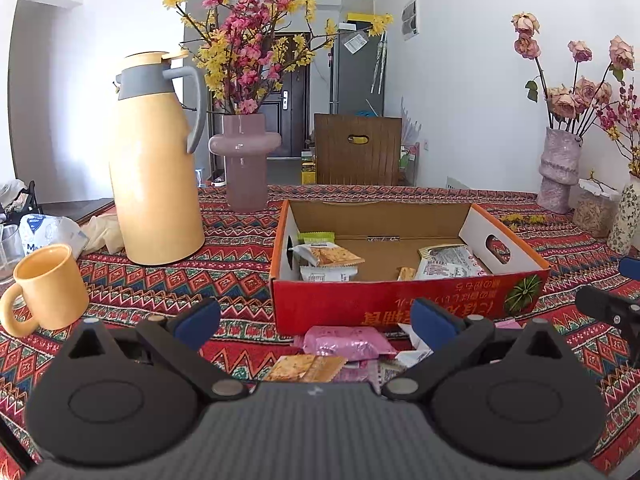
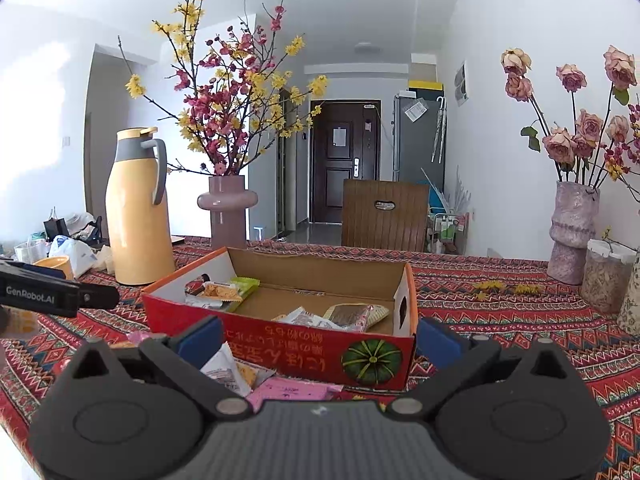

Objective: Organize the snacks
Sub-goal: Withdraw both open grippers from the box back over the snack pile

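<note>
Both grippers, left gripper (image 1: 316,320) and right gripper (image 2: 318,340), wide open, empty. Loose packets (image 1: 344,342) before box (image 1: 400,304). Risk: grippers colliding over the same pile.

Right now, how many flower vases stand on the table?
3: a smooth pink vase just right of the yellow thermos, a textured pink vase at the far right, and a floral-patterned vase at the right edge, partly cut off.
</note>
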`<state>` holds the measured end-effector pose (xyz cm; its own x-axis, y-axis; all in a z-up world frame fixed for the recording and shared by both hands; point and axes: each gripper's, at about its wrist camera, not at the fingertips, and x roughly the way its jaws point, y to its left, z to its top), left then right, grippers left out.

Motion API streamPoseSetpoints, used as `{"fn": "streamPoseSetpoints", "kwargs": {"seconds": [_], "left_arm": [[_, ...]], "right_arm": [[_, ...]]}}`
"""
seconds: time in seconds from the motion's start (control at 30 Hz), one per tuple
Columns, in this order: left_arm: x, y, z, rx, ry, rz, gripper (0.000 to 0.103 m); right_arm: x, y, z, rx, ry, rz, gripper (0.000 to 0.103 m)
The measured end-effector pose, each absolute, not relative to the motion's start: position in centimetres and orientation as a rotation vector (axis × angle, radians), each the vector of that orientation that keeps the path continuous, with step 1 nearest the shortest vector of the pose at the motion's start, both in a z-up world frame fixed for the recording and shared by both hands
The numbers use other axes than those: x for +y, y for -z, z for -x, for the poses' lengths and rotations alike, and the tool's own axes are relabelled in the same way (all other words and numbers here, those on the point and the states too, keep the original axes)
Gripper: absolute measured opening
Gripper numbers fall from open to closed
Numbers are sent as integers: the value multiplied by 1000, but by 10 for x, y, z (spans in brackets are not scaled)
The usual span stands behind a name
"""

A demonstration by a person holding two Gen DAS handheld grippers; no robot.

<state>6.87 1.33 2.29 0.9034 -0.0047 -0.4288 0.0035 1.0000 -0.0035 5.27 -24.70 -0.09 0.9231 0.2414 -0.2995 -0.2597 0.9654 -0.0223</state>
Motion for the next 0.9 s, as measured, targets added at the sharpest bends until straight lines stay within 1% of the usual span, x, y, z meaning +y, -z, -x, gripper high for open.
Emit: {"fn": "streamPoseSetpoints", "kwargs": {"seconds": [0.43,0.9], "left_arm": [[25,-4,-44,467,25,-4,103],[23,-1,-35,469,41,-3,103]], "right_arm": [[-251,29,-29,390,-240,53,103],[-251,31,-23,395,-242,36,103]]}}
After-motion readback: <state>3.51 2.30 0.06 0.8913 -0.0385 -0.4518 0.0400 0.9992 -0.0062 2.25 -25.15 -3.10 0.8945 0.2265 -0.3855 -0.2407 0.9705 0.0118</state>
